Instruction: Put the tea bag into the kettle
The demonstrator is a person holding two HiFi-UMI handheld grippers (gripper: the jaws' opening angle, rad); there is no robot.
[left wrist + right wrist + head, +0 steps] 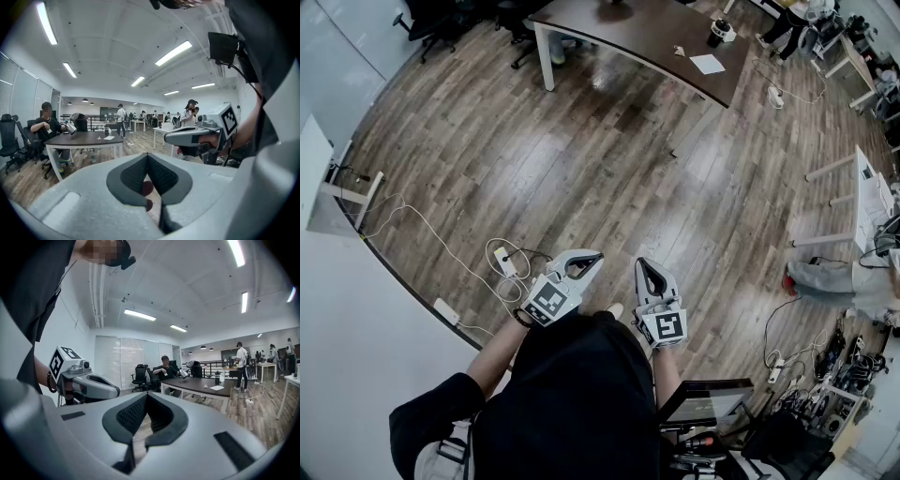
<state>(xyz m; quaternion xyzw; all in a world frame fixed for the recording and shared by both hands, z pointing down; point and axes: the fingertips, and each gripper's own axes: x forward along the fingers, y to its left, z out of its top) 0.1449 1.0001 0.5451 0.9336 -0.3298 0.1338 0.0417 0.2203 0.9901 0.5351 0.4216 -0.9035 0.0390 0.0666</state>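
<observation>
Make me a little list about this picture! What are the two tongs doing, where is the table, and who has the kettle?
left tongs: shut, nothing in them
right tongs: shut, nothing in them
table: far off across the wooden floor
on the table: a white paper
kettle: in the hand of a seated person at the table

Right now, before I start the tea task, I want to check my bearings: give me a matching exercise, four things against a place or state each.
Things:
1 left gripper
2 sheet of paper
3 power strip
4 kettle

Place or state:
A on the dark table
B on the wooden floor
C in a seated person's hand
D jaws together, empty

Pairs: 1-D, 2-A, 3-B, 4-C.
</observation>
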